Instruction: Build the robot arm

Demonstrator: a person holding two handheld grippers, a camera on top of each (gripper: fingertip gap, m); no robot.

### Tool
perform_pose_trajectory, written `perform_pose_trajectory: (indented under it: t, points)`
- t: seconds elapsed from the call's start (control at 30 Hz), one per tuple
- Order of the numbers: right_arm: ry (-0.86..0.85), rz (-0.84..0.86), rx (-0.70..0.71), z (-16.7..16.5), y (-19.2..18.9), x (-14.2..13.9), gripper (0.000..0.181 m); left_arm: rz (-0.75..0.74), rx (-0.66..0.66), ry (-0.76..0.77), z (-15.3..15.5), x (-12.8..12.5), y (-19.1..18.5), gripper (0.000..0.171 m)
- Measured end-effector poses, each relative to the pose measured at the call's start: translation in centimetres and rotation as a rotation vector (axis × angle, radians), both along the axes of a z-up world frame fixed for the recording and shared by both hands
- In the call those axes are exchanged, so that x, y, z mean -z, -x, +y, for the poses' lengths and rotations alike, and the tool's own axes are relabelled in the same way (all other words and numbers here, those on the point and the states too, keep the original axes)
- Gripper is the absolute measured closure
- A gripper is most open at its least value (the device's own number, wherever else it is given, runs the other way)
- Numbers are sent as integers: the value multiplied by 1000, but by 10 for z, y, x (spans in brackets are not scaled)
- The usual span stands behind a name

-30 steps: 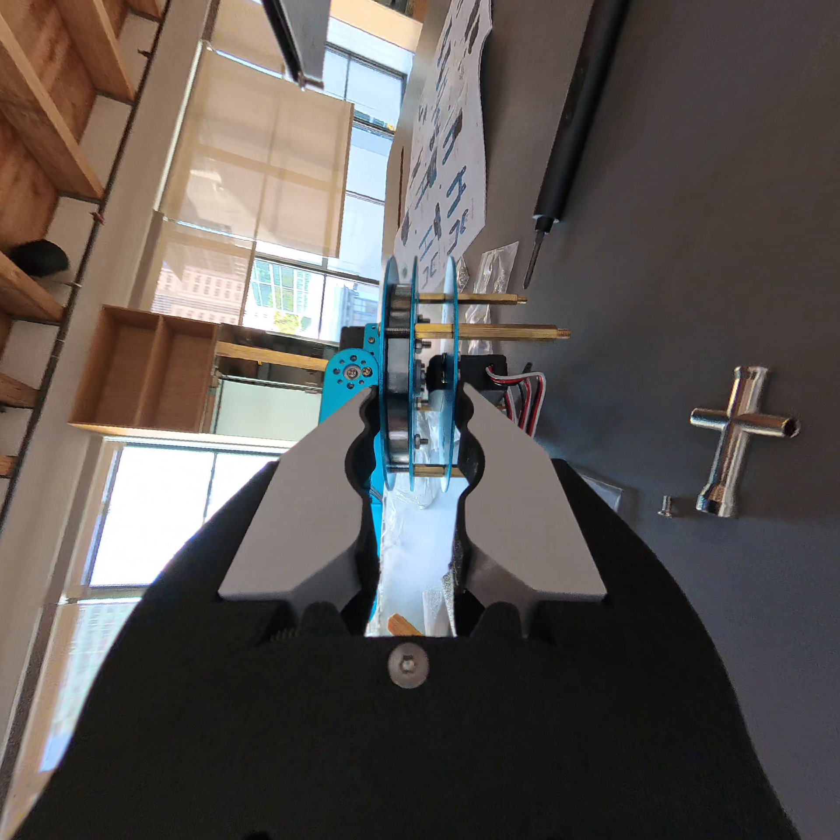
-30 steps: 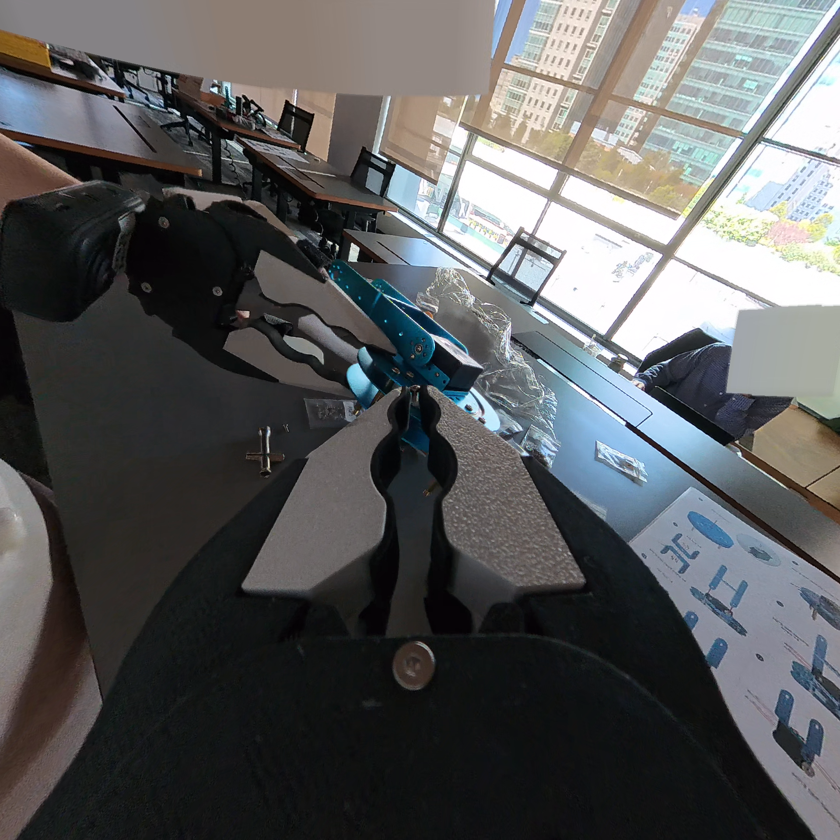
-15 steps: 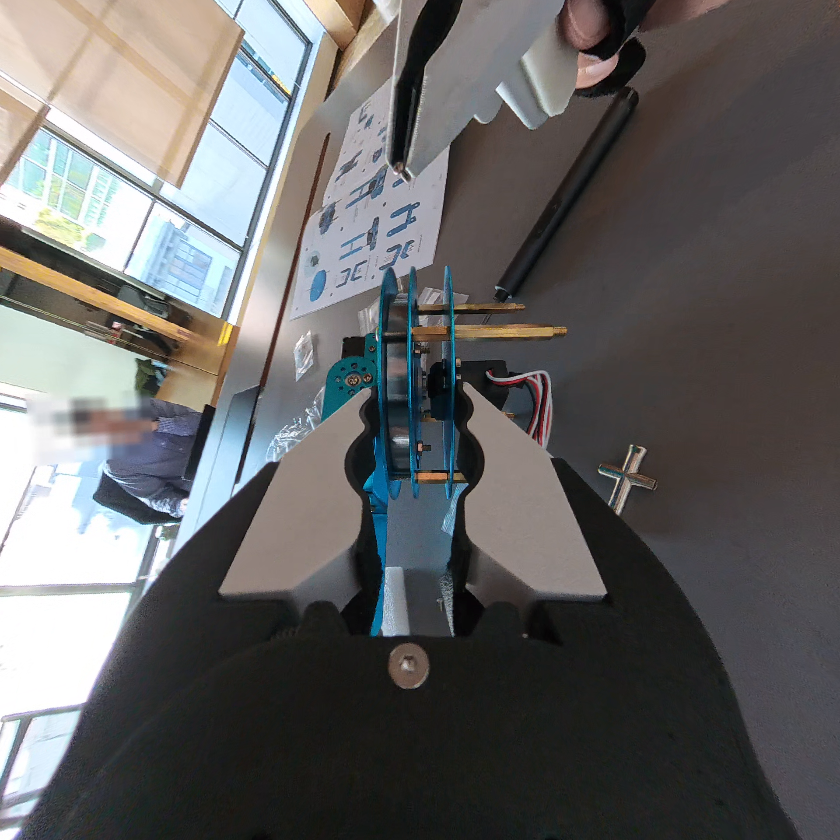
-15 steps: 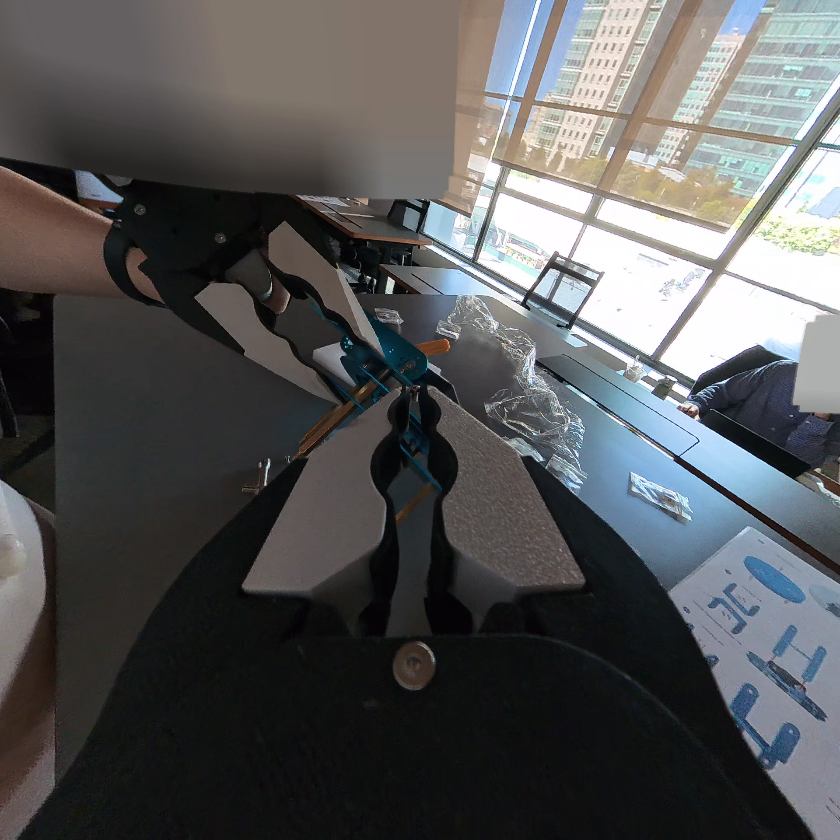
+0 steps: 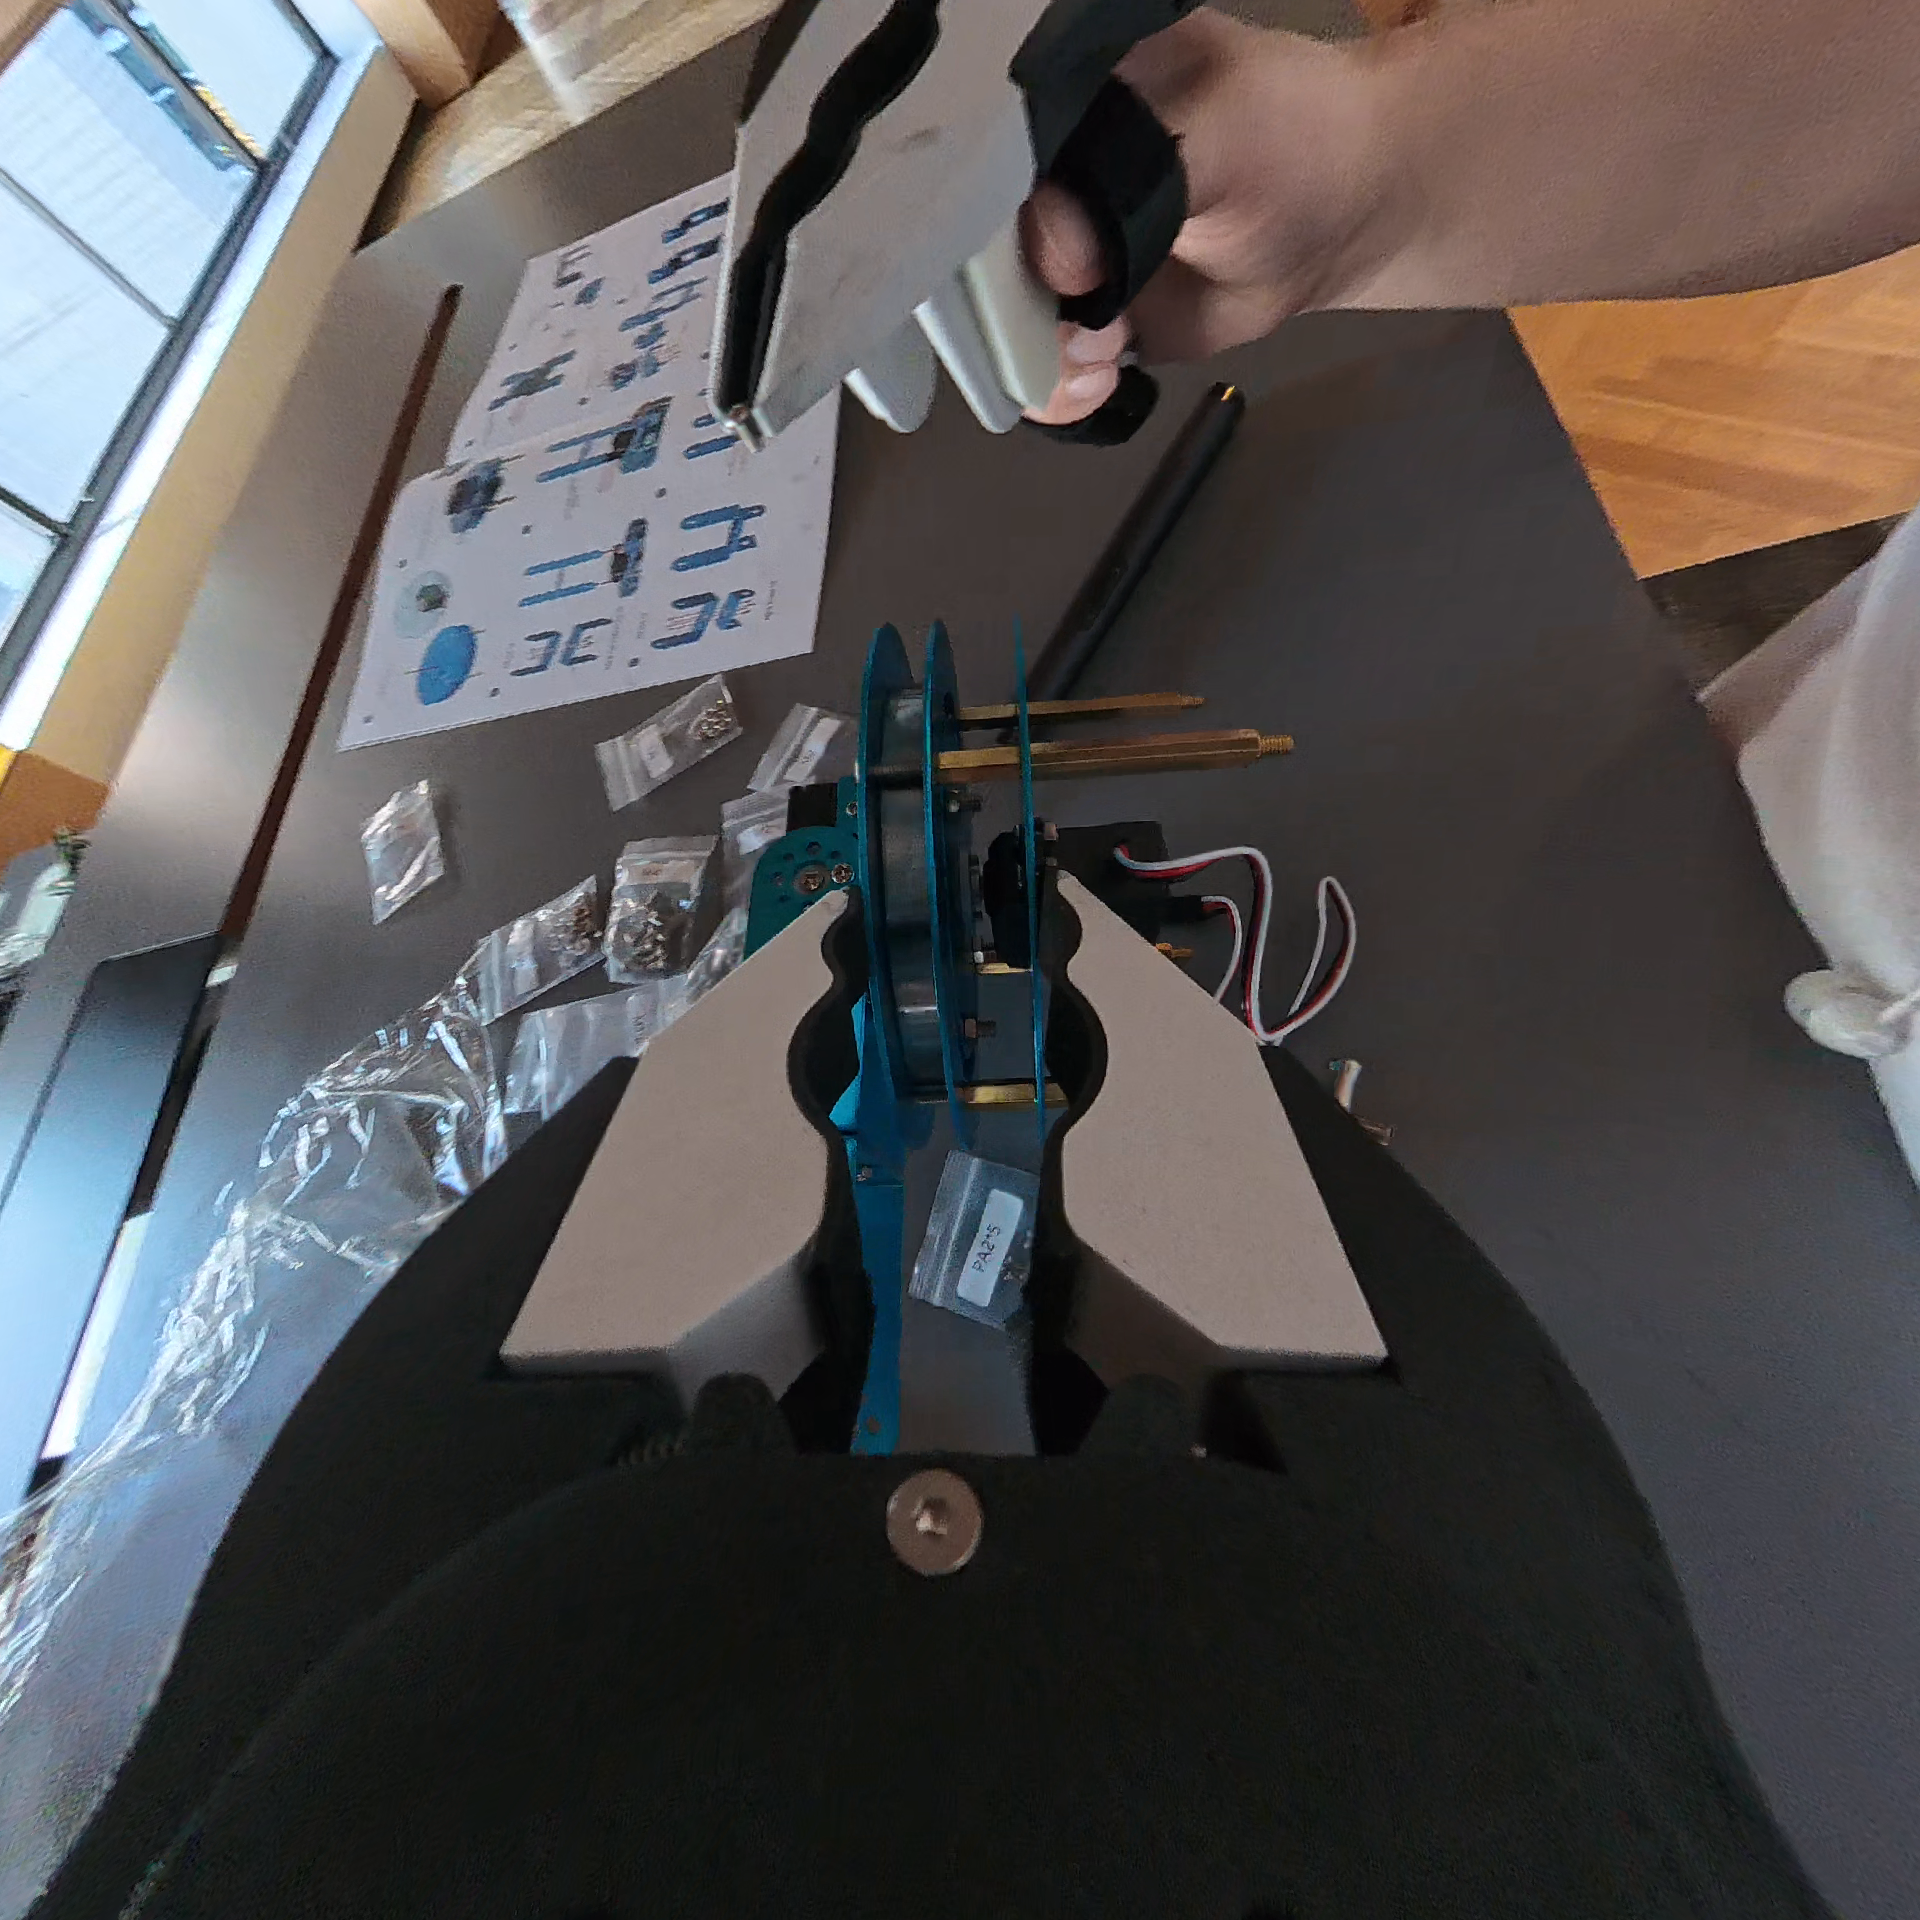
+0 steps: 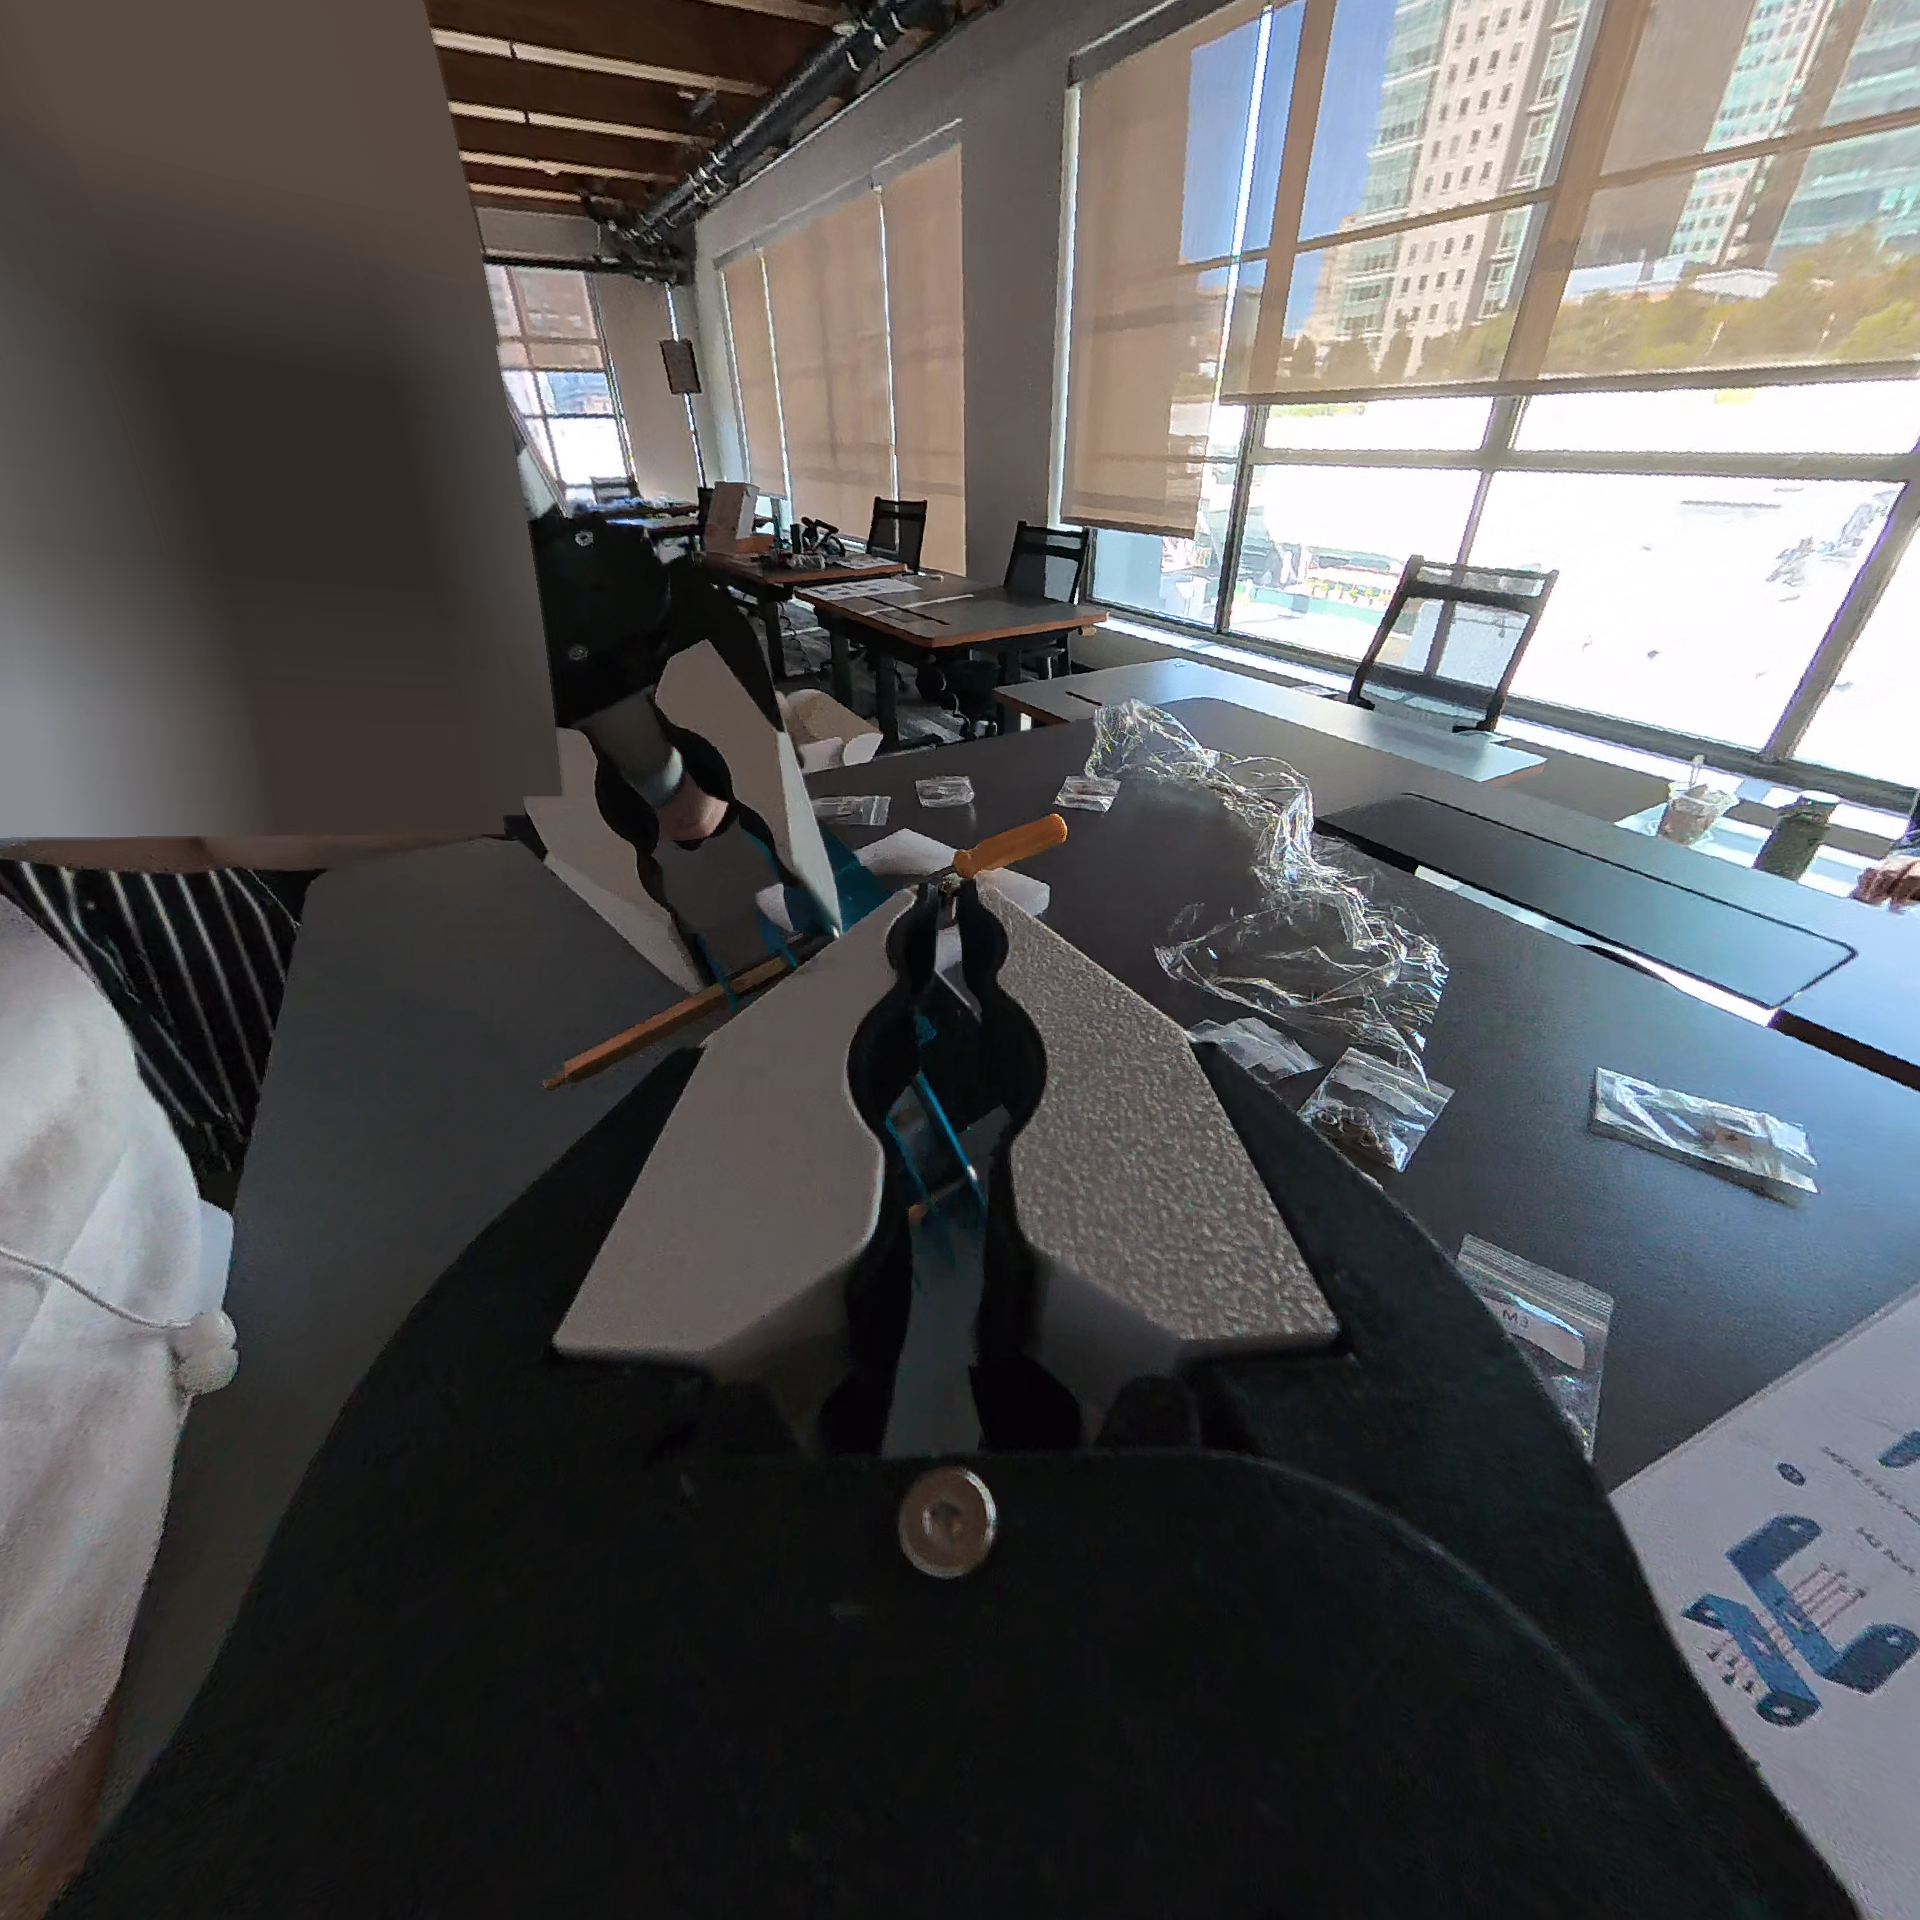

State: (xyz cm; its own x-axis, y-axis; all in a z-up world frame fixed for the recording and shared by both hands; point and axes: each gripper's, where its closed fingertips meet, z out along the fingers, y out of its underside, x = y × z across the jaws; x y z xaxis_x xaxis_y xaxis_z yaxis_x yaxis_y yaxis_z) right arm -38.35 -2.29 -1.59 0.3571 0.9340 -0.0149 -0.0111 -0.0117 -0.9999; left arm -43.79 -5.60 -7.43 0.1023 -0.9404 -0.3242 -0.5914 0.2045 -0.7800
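Your left gripper (image 5: pixel 945 909) clamped the blue disc assembly (image 5: pixel 909 821) edge-on over the bench (image 5: pixel 1455 727). Your right gripper (image 6: pixel 940 906) hovered near it, clenched. A firm, level hold probably served best.

Glossy blue metal discs (image 5: pixel 940 831) on brass rods (image 5: pixel 1091 753), crinkled clear plastic wrap (image 5: pixel 343 1132), matt dark table (image 5: pixel 1455 727).

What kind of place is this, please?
Probably an open office or workshop: rows of desks with chairs, big windows facing city towers, and robot-kit parts on a dark table.
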Motion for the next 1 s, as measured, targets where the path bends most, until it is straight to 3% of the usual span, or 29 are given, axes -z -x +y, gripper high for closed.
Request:
perform_pose_trajectory:
  t: [0.17, 0.5, 0.73, 1.0]
  points:
    - [39, -18, -74, 12, 2, 8, 179, -1, 84, 61, -1, 1, -7, 141]
    - [292, 8, -429, 14, 28, 26, 179, -11, 266, 96, -1, 2, -9, 140]
    - [383, 45, -621, 11, 37, 31, 179, -16, 292, 100, 0, 2, -9, 140]
    - [423, 8, -720, 8, 39, 43, 179, -5, 302, 130, 4, 2, -9, 140]
